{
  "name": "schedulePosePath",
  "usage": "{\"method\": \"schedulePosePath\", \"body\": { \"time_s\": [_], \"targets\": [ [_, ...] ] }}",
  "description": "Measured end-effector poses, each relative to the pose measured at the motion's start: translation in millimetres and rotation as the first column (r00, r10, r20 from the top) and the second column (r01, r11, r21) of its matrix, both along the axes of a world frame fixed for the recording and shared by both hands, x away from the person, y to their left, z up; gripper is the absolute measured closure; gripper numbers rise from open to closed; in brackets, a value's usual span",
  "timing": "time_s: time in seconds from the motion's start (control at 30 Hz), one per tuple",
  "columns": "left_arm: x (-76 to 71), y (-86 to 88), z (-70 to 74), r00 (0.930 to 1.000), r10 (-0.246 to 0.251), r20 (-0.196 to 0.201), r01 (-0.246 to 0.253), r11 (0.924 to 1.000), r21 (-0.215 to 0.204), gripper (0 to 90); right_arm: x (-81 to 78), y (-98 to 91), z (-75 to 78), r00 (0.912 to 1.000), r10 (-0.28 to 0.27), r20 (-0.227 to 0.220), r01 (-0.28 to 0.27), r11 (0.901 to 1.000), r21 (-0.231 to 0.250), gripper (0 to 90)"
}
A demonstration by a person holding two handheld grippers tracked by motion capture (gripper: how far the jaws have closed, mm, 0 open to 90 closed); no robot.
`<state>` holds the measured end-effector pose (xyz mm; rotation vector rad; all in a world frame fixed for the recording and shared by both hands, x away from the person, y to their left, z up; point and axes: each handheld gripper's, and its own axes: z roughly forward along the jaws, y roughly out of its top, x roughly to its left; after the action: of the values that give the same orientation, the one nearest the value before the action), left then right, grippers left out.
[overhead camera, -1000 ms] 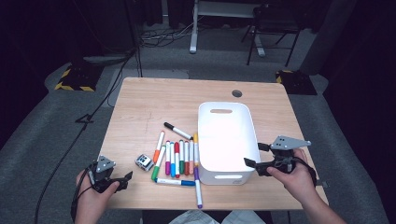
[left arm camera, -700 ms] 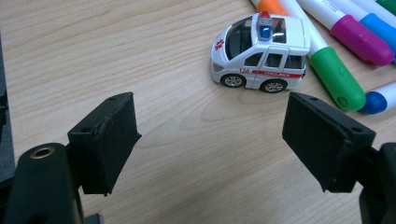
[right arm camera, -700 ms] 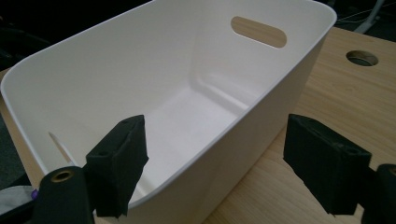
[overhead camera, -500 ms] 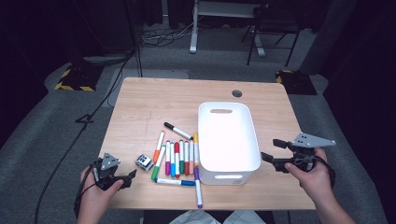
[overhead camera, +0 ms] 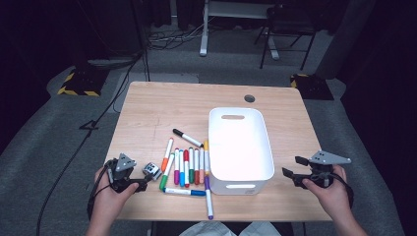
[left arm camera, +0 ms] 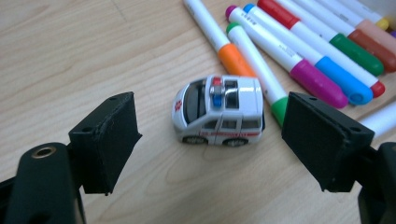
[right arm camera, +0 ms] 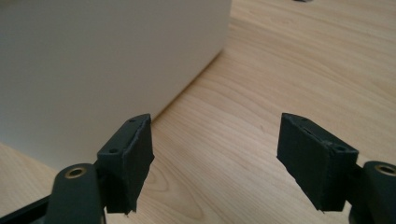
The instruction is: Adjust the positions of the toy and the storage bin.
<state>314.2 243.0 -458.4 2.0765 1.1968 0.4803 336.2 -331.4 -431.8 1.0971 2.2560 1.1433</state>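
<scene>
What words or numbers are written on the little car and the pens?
Toy car: red lettering along its side stripe and a red mark near the front, both too blurred to read.
Marker with the magenta cap: small dark print on its white barrel, too small to read.
White bin: no writing that I can see.

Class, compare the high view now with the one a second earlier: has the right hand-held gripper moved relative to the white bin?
Yes. The right hand-held gripper has moved right, away from the white bin: earlier it was at the bin's near right corner, now bare table separates them.
</scene>
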Motion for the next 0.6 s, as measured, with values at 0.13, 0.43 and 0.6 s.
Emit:
{"method": "schedulePosePath", "body": {
  "time_s": [0.13,0.43,0.6],
  "targets": [
    [10.7,-6.9,5.6,0.9999,-0.002,0.014,0.002,1.0,-0.005,21.2,2.2,-1.7,-17.4,0.9999,0.0,-0.01,0.0,0.9994,-0.036,30.5],
    [42.6,-23.7,9.3,0.9993,-0.037,0.001,0.037,0.9993,0.003,23.0,5.8,-8.5,-52.8,0.9987,-0.048,-0.018,0.047,0.9987,-0.021,30.2],
    [61.8,-33.4,7.5,0.9996,-0.025,-0.016,0.025,0.9997,0.0,22.5,4.5,-14.4,-69.9,0.9977,-0.056,-0.039,0.055,0.998,-0.03,29.3]
  ]
}}
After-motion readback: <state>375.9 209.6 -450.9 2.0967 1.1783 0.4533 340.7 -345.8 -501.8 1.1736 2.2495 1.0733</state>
